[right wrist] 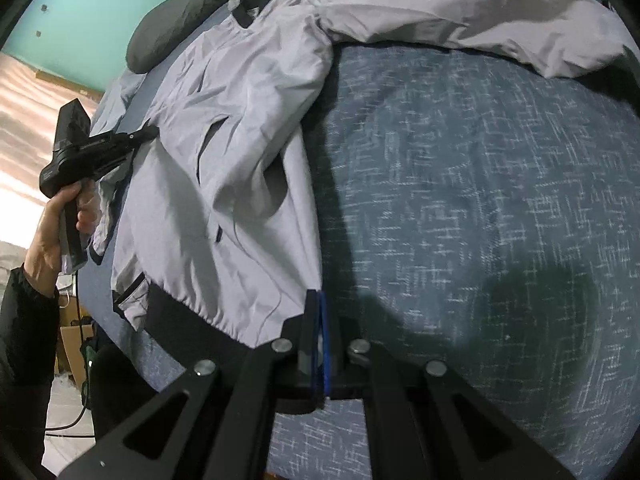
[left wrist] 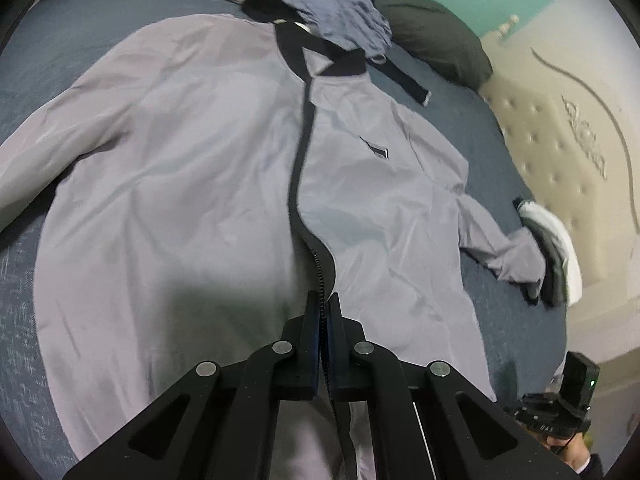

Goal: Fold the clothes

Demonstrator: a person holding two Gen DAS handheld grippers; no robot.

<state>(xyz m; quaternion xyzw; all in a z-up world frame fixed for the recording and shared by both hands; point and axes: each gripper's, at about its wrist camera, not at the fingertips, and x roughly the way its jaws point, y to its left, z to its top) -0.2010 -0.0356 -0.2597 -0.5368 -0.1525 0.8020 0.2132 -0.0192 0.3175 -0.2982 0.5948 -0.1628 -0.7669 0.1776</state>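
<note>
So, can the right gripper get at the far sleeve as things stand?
Probably not yet. The right gripper is shut on the jacket at its hem corner, and the sleeve lies far off across bare bed. Nothing blocks the way.

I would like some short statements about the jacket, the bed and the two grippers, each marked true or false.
1. The jacket lies spread out on the bed cover. True.
2. The left gripper stands wide open above the jacket. False: its jaws are shut, pinching the jacket at the zip.
3. The right gripper is shut on the jacket's bottom corner. True.
4. The bed cover is plain red. False: it is blue with a white fleck pattern.
5. A dark pillow lies beyond the jacket's collar. True.
6. The jacket is already folded in half. False: one sleeve lies stretched out.
</note>
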